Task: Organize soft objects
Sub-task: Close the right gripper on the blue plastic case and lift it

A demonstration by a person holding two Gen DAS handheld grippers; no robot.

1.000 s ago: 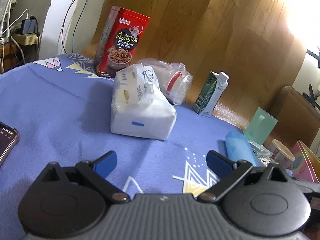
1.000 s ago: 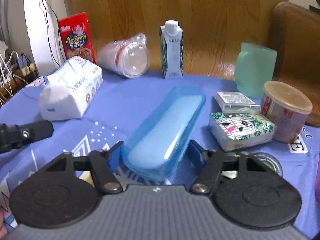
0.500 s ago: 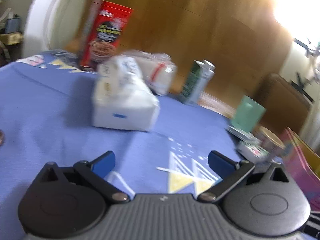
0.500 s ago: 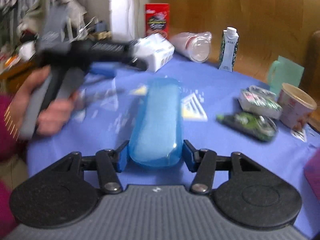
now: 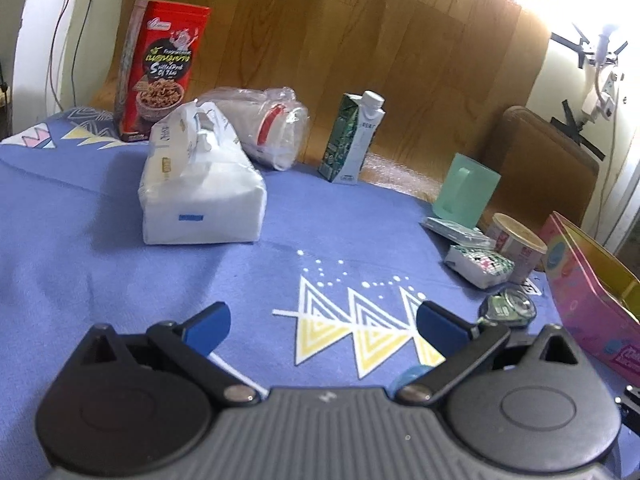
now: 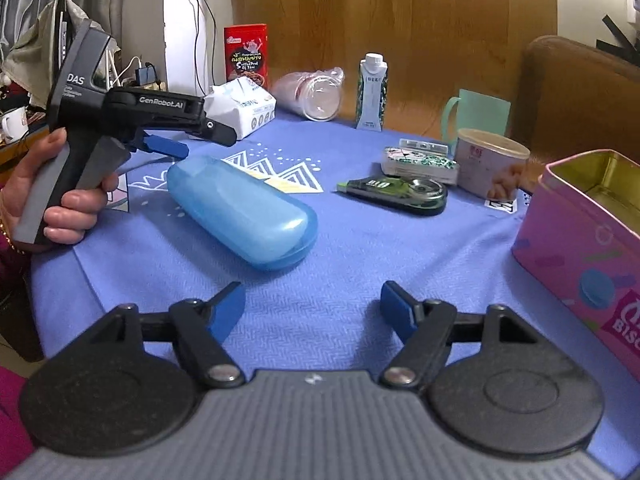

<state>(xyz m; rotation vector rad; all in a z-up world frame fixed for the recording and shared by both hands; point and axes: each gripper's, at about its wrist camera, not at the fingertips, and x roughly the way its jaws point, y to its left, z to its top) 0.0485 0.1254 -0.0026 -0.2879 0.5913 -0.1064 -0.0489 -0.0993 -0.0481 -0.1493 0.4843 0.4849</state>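
Observation:
A blue oblong case (image 6: 242,210) lies on the blue tablecloth (image 6: 360,248), just beyond my right gripper (image 6: 312,306). That gripper's jaws are opening, and nothing sits between them. My left gripper (image 5: 322,324) is open and empty above the cloth; in the right wrist view a hand holds the left gripper (image 6: 182,140) up at the left, just behind the case. A white tissue pack (image 5: 200,184) rests on the cloth well ahead of the left gripper. The tissue pack (image 6: 242,106) also shows far back in the right wrist view. A small patterned tissue packet (image 5: 480,266) lies at the right.
A red snack box (image 5: 162,72), bagged cups (image 5: 268,128), a carton (image 5: 354,138), a green mug (image 5: 464,192), a lidded tub (image 6: 490,162) and a green tape dispenser (image 6: 396,194) ring the back. An open pink tin (image 6: 588,224) stands at the right.
My right gripper let go of the blue case and drew back; the case now lies free on the cloth. The left gripper swung slightly, keeping its jaws wide.

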